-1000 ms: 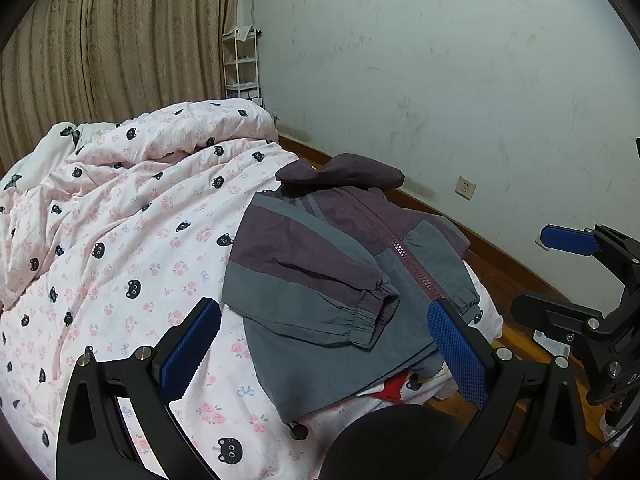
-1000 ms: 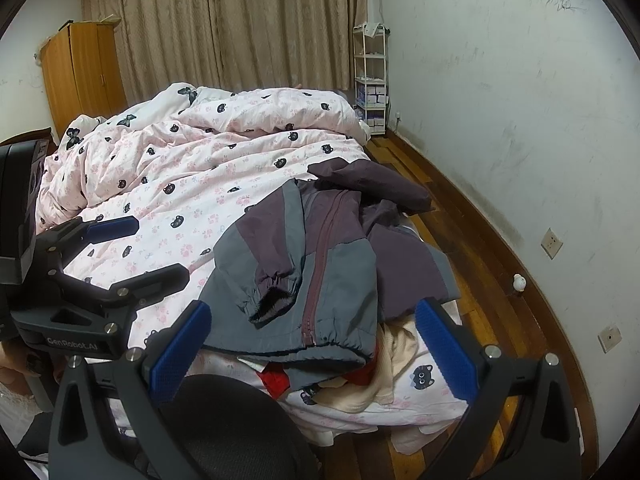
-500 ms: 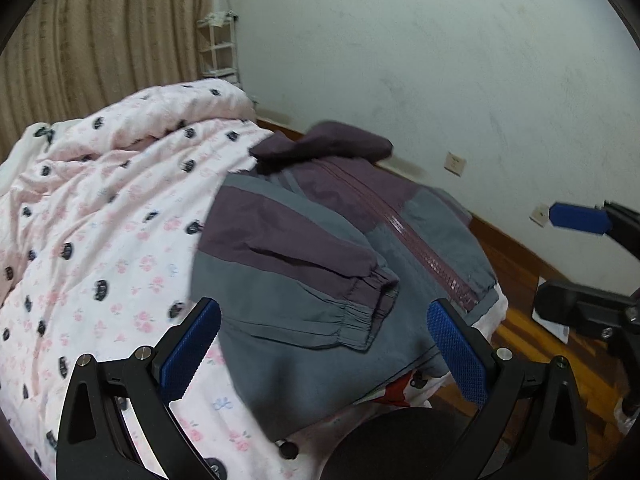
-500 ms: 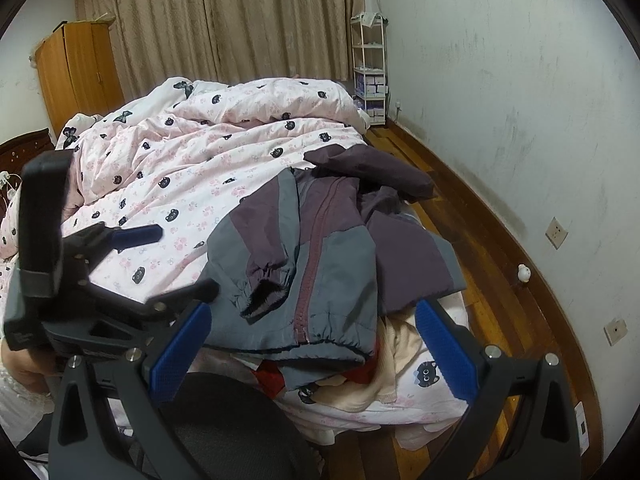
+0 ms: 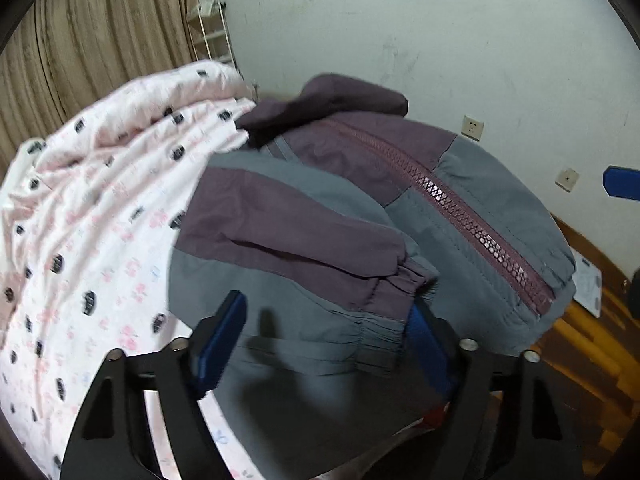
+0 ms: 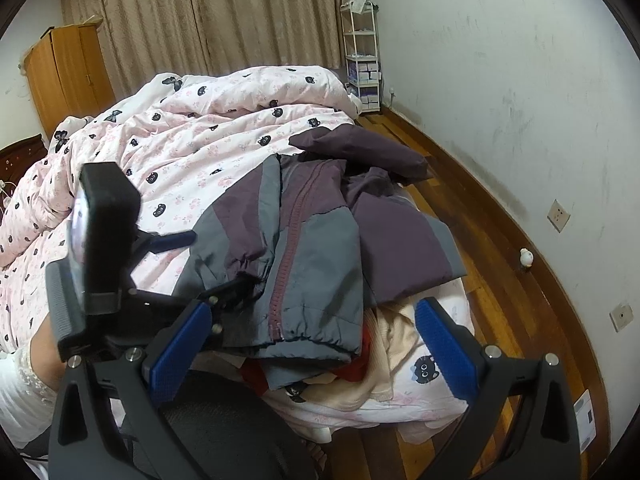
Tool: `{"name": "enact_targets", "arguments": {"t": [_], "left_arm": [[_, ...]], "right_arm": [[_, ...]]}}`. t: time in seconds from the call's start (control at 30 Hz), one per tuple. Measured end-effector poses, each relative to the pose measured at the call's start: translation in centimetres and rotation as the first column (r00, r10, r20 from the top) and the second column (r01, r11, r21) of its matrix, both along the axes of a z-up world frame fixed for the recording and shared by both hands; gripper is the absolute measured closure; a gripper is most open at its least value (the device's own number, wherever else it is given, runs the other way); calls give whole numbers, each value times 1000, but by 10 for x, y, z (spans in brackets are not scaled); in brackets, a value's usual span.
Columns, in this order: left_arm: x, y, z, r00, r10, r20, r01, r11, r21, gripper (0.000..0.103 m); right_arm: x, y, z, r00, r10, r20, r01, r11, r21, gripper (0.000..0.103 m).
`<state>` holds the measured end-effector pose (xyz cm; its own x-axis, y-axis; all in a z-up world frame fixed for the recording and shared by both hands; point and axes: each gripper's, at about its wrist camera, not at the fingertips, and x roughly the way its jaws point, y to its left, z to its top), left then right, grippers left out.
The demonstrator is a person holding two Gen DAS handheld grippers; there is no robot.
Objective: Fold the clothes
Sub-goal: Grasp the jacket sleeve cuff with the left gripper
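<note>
Closer now, my left gripper has come down onto the jacket, its spread fingers either side of the folded sleeve cuff, gripping nothing. Jacket lies at the duvet edge. Right gripper hangs open, empty, before the hem.

The left gripper straddles the jacket cuff, fabric between its spread pads. From 9 to 12 o'clock the quilt lies bare. At 3 o'clock, open floor runs to the wall.
</note>
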<state>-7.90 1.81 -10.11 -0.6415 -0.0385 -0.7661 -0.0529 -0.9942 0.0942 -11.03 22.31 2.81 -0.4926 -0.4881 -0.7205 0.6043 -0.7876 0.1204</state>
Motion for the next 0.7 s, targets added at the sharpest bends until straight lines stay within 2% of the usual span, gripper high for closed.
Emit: {"name": "enact_targets", "arguments": {"t": [0.07, 0.13, 0.53, 0.7], "left_arm": [[-2, 0, -2, 1000, -3, 1, 3, 1000, 14, 48], [-4, 0, -3, 1000, -1, 2, 1, 999, 36, 76], [6, -49, 8, 995, 98, -28, -91, 975, 201, 92], [22, -81, 20, 981, 181, -71, -162, 963, 215, 95]], "right_arm": [[-2, 0, -2, 1000, -1, 6, 1, 1000, 0, 0], [-4, -1, -5, 1000, -2, 11, 2, 1000, 0, 0], [-6, -7, -10, 999, 10, 31, -11, 1000, 2, 0], [0, -17, -10, 999, 34, 33, -34, 999, 2, 0]]}}
